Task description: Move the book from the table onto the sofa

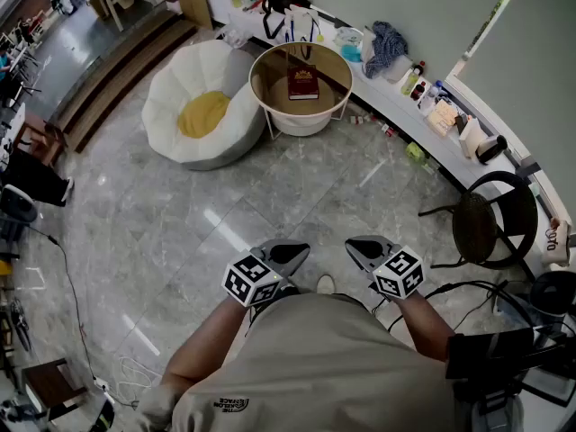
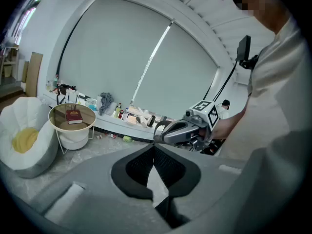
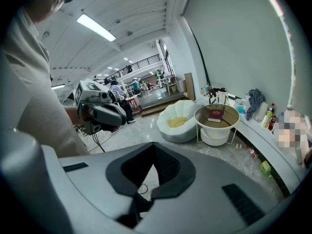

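Fingers (image 2: 139, 167) of left gripper (image 1: 297, 251) closed, nothing between; right gripper (image 1: 358, 247) likewise closed and empty. Book (image 1: 302, 84), dark red, lies flat on round table (image 1: 270, 66), near its middle. White sofa (image 1: 171, 106) with yellow cushion (image 1: 203, 112) just beside table, to its left in head view. Both grippers side by side close to person's torso (image 1: 315, 367), well apart from table, over grey floor (image 1: 180, 232).

A round table (image 1: 270, 86) stands on grey marble floor (image 1: 270, 187). A dark red book (image 1: 302, 84) lies flat near its centre; a white sofa (image 1: 171, 93) sits at nine o'clock.
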### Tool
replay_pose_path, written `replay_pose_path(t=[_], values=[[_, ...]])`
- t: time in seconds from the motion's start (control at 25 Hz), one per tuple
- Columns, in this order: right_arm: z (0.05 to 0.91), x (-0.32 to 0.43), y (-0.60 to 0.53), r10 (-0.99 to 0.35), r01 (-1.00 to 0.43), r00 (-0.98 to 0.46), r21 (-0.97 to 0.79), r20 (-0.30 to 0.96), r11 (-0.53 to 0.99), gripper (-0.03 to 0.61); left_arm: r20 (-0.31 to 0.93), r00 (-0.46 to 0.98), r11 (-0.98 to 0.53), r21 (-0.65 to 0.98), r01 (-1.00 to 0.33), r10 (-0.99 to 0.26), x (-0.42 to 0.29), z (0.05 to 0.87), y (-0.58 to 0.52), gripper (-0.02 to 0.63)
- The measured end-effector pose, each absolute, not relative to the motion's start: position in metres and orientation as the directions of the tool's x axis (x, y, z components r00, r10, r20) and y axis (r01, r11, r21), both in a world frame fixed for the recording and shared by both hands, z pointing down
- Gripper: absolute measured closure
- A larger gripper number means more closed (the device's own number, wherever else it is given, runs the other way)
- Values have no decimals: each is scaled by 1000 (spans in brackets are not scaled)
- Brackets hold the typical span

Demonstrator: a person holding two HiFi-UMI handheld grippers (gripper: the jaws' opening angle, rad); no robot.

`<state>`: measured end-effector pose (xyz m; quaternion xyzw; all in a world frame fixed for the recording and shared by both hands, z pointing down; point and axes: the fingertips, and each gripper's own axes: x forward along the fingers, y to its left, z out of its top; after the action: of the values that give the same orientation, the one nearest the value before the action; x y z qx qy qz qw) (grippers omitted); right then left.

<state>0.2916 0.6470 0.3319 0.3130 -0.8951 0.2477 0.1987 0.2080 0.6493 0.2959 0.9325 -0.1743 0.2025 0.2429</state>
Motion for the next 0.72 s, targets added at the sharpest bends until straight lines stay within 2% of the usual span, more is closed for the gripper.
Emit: replay_pose_path(t=[0.16, 0.32, 0.72], values=[[339, 336, 649, -463, -644, -741, -316, 487, 697, 566, 487, 833, -841, 309, -444, -261, 257, 302, 654, 606], [346, 365, 654, -461, -638, -750, -337, 474, 692, 566, 499, 820, -815, 327, -478, -280, 280, 304, 659, 606], [374, 368, 625, -366, -576, -798, -425, 480, 698, 566, 541, 777, -784, 309, -538, -321, 274, 310, 629, 606]])
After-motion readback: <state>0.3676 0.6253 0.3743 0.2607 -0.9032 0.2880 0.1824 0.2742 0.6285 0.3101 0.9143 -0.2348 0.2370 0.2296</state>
